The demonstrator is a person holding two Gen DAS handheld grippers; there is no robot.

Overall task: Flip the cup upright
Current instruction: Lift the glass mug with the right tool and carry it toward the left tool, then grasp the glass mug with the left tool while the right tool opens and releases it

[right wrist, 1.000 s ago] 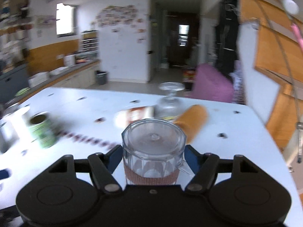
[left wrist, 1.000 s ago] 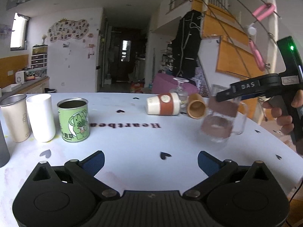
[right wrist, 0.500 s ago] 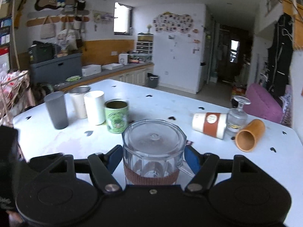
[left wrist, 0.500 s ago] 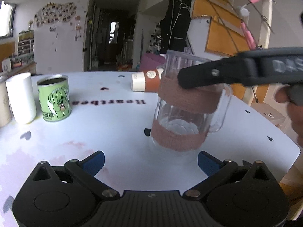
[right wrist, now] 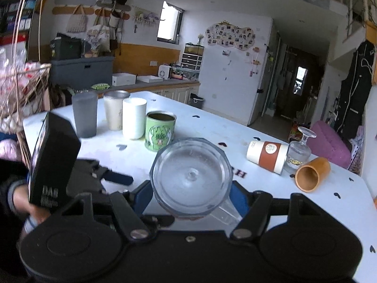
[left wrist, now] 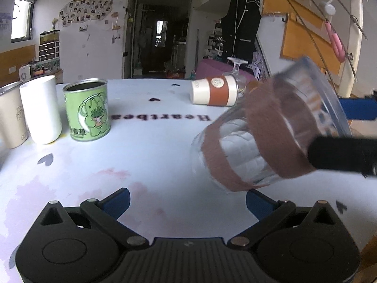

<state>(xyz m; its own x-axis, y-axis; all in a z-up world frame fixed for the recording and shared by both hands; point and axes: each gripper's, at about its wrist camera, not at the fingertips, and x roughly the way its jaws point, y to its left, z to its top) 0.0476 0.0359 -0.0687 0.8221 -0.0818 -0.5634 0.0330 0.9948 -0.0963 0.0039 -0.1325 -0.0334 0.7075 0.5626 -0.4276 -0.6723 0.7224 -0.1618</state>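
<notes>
White tabletop printed with small dark hearts fills the foreground, with a kitchen counter and dark hallway behind. Right gripper is clamped on the glass mug, its blue pads against both sides of the mug wall. In the left wrist view the glass mug hangs tilted above the table, base low and toward the left, rim high toward the right, two brown bands around it. Left gripper stands wide apart and holds nothing, low over the near table edge. Upright in a row at the left: green can, white cup, metal cup, grey tumbler. Lying on their sides farther back: paper cup, orange cup. Stemmed glass rests inverted between them.
</notes>
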